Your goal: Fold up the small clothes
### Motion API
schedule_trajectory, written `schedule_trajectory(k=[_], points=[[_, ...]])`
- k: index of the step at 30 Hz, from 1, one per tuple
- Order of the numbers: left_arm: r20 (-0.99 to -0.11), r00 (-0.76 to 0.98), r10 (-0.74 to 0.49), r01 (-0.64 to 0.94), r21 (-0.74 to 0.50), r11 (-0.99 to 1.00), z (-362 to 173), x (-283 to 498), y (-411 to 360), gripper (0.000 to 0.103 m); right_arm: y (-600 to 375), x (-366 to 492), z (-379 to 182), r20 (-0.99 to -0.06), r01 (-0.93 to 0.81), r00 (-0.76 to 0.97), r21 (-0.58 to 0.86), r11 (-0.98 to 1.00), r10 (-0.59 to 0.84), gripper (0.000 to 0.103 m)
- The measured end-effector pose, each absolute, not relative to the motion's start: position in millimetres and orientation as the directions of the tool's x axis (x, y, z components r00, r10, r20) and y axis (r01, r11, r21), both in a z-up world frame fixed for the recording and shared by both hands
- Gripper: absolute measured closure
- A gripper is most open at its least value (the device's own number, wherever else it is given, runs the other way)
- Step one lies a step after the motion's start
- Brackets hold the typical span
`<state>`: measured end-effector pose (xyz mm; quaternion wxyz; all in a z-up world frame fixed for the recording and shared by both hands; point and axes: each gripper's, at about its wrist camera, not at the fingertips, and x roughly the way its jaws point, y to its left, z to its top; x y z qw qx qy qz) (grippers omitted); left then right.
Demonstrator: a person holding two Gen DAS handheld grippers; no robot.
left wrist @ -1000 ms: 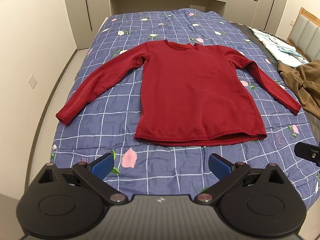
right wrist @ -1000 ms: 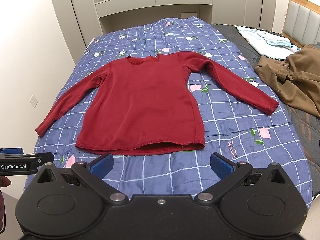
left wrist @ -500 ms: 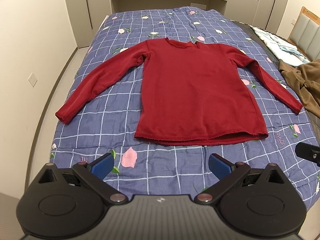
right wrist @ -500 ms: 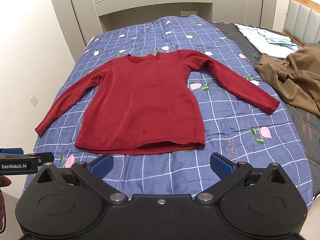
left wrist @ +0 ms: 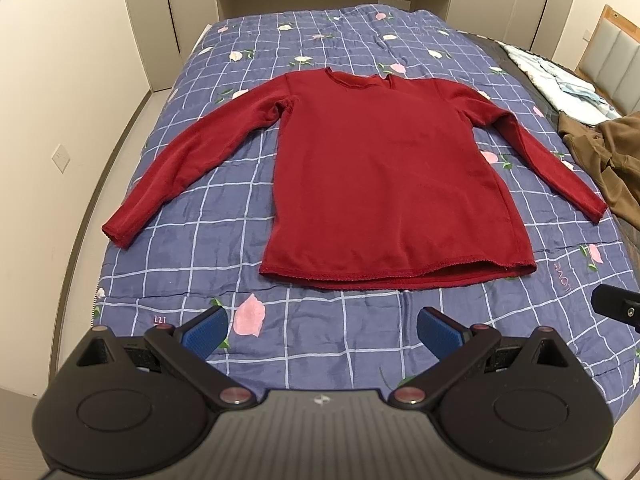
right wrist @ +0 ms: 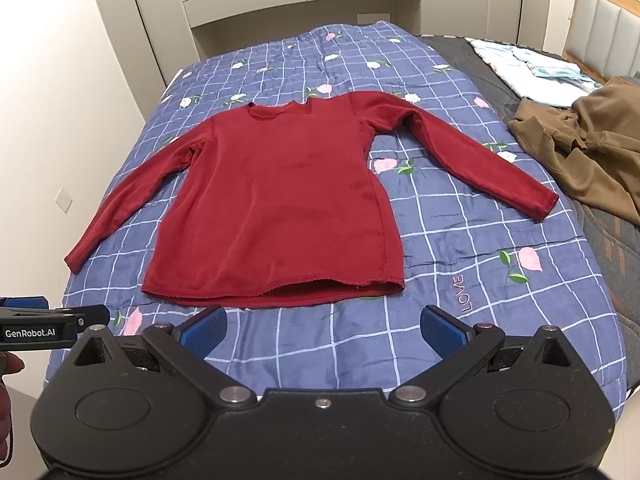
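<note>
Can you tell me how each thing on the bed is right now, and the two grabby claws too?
red shirt: flat, unfolded, sleeves spread out.
blue quilt: spread over the bed, a bit wrinkled.
brown garment: crumpled in a heap.
light blue clothes: lying loose at the far side of the bed.
left gripper: open, holding nothing.
right gripper: open, holding nothing.

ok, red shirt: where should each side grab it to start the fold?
Take the red shirt by its sleeve cuffs: left tongs on the left cuff, right tongs on the right cuff, each from the outer side. Both sleeves lie splayed and flat, cuffs free on the quilt.
</note>
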<state>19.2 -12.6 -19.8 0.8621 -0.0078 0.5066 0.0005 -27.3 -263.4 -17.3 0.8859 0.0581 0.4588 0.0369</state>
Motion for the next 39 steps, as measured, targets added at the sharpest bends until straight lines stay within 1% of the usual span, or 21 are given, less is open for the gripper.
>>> schedule_trajectory(k=[5, 12, 27, 34, 39], points=[[-0.890, 0.456, -0.003, -0.017, -0.012, 1.000, -28.6, 30.7, -18.0, 0.001, -265.8, -11.3, -25.7, -0.840, -0.001, 0.534, 0.107, 0.994, 0.091, 0.000], [-0.894, 0.449, 0.018, -0.028, 0.006, 1.000, -37.4, 65.1, -37.1, 0.001, -286.1, 28.0, -37.3, -0.846, 0.045, 0.527, 0.124, 0.991, 0.082, 0.000], [-0.866, 0.499, 0.036, -0.014, 0.033, 0.999, -59.1, 202.6, -118.6, 0.001, -377.6, 143.0, -82.6, -0.829, 0.201, 0.558, 0.177, 0.963, 0.036, 0.000], [-0.855, 0.518, 0.039, 0.012, 0.053, 0.999, -75.9, 268.0, -165.6, 0.001, -423.2, 179.6, -108.3, -0.827, 0.267, 0.562, 0.188, 0.945, 0.006, 0.000], [-0.848, 0.529, 0.043, 0.025, 0.066, 0.997, -85.3, 306.1, -193.0, 0.001, -455.6, 199.1, -128.3, -0.846, 0.331, 0.533, 0.177, 0.927, -0.029, 0.000]])
